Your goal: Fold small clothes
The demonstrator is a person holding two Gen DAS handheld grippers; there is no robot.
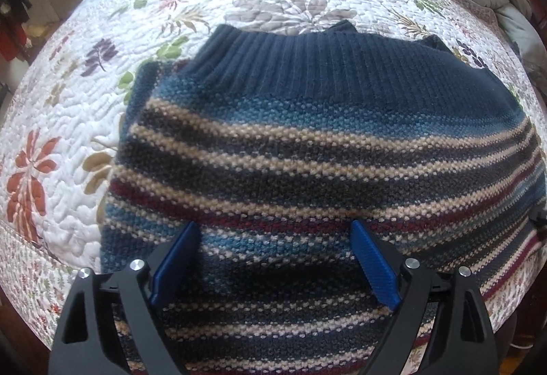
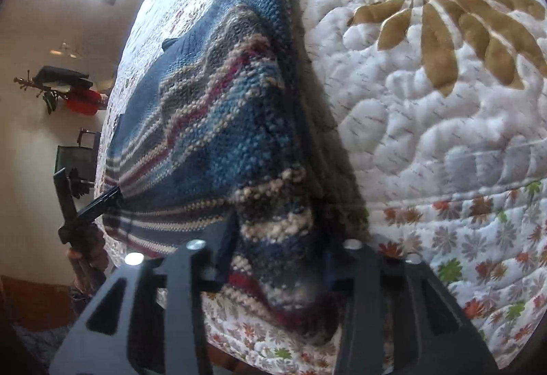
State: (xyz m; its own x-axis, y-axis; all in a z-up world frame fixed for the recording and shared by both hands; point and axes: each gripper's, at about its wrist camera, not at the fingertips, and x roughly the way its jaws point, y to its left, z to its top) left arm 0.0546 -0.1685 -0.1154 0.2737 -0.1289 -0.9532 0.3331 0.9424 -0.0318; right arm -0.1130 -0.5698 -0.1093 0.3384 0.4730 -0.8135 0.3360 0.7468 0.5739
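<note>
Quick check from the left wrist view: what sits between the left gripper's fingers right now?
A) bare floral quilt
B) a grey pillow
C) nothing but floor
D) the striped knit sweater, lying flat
D: the left gripper stands wide open over the striped sweater, which lies spread on the quilt.

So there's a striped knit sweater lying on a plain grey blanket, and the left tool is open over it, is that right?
Not quite. The striped knit sweater lies on a white floral quilt, not a plain grey blanket, as the left wrist view shows. The left tool is indeed open over it.
</note>
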